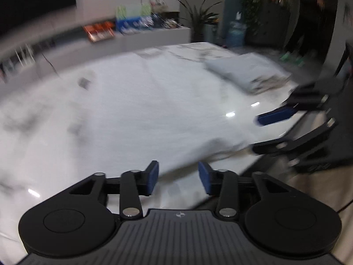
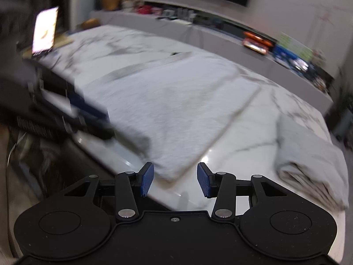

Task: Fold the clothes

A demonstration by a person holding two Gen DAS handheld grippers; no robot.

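With both the left hand-held gripper [image 1: 178, 180] and right hand-held gripper [image 2: 175, 180] released and empty, treat the grey garment [image 2: 176, 110] as light, limp cloth; pinch its near corners at the table [image 2: 242, 141] edge.

No legible txt, label or no. anywhere; both views are motion-blurred. The left gripper's grey ribbed body [image 1: 179, 231] bears a small star-like emblem w/o letters; the lit screen [image 2: 44, 32] at the table's far end shows only a bright smear.
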